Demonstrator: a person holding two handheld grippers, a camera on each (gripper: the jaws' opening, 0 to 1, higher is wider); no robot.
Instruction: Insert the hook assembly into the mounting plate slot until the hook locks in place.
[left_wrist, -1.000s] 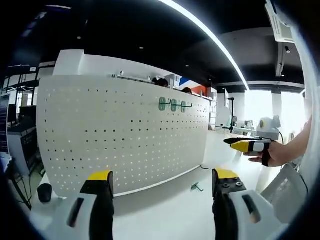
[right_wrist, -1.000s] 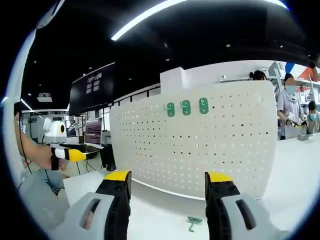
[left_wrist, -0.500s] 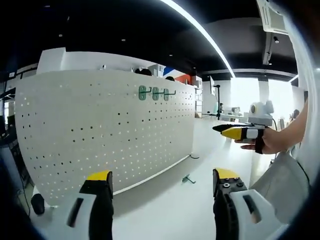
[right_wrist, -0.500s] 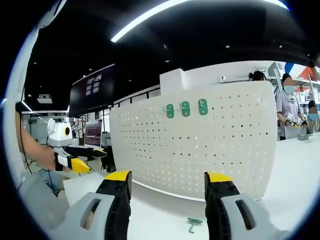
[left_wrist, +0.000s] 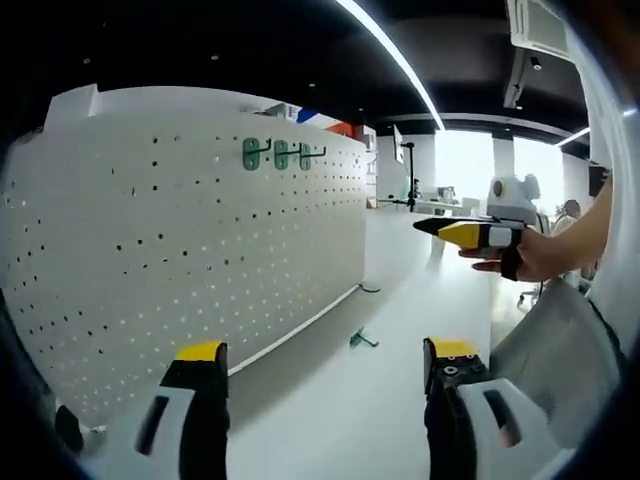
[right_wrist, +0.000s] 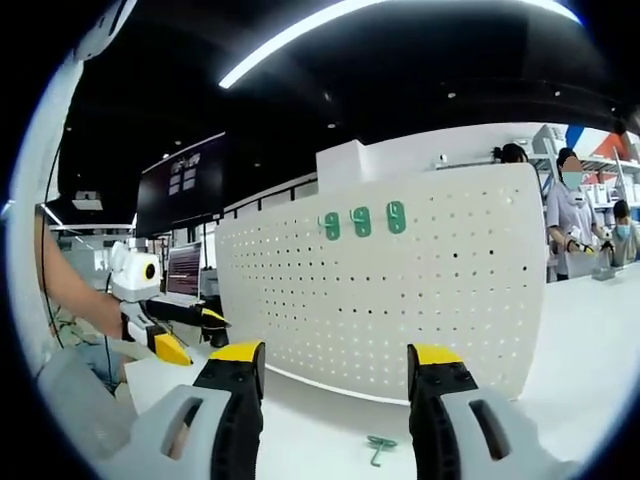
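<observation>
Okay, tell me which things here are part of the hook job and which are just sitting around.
Job:
- loose hook lying on the table
- pegboard, standing upright
- left gripper, open, empty
- right gripper, open, empty

Just there:
- three green hooks already on the pegboard
- screen behind
- people beyond the pegboard

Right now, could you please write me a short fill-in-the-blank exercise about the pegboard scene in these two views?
1. The number of green hooks already hanging near the top of the white pegboard is ____.
2. One loose green hook lies on the white ____, in front of the pegboard.
3. The right tongs hold nothing, and their jaws stand ____.
4. The tips of the left tongs are coloured ____.

Missing words: three; table; open; yellow
</observation>
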